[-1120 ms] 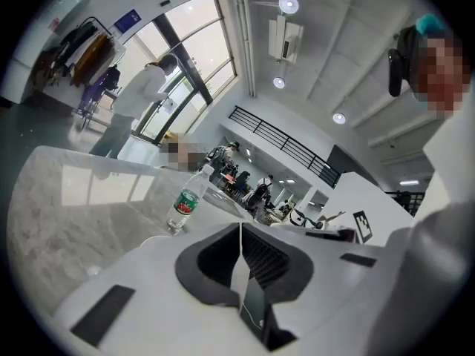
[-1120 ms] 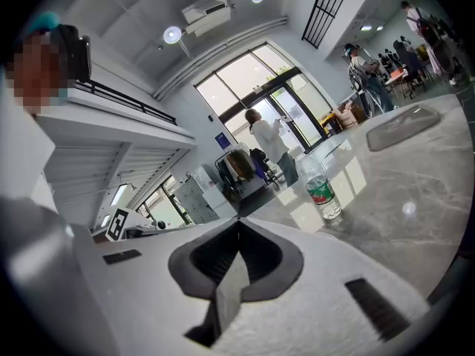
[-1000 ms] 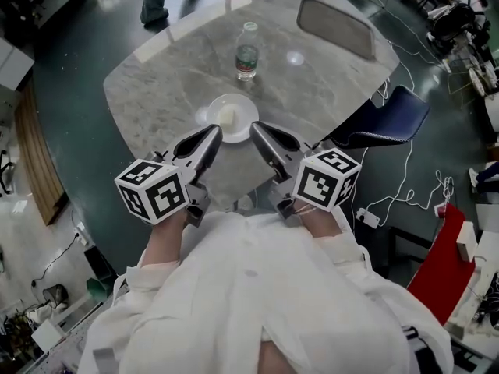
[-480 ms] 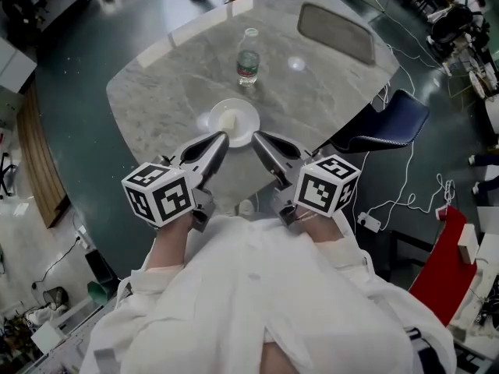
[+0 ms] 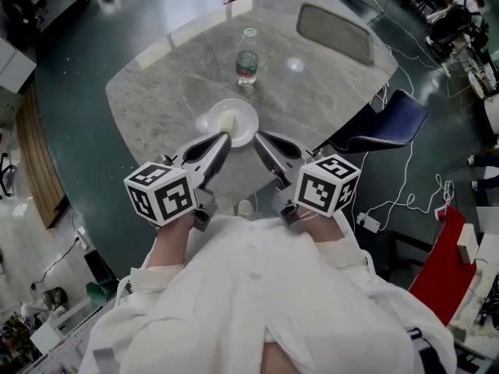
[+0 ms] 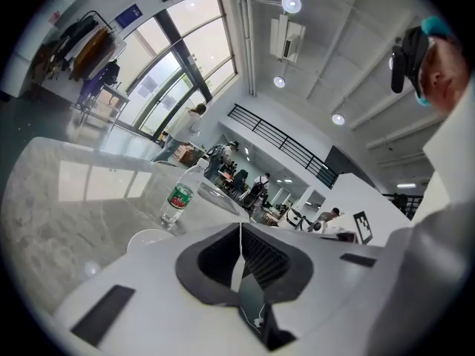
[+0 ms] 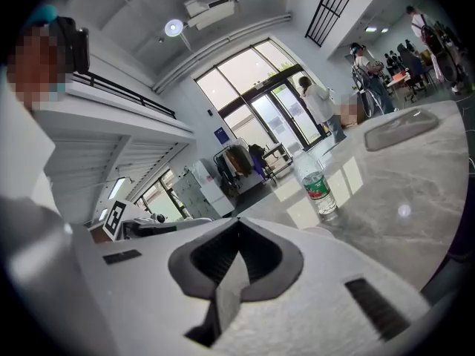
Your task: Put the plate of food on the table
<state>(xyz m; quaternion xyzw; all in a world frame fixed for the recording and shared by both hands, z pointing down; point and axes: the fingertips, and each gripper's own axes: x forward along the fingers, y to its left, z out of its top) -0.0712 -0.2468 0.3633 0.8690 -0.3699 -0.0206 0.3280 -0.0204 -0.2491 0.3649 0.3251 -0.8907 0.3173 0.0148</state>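
Beside plate [image 5: 244, 116], 2 claws [image 5: 223, 136] [image 5: 258, 137] closed, empty

Grey marble table [image 5: 156, 92], white plate of food [image 5: 250, 115], water bottle [image 5: 247, 57] behind it, grey tray [image 5: 335, 31] beyond.

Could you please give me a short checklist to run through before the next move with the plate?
1. Plate sits on the table: ok.
2. Food is on the plate: ok.
3. Left gripper has jaws shut with nothing between them: ok.
4. Right gripper has jaws shut with nothing between them: ok.
5. Bottle stands upright, apart from the plate: ok.
6. Gripper tips are clear of the plate's rim: cannot tell.
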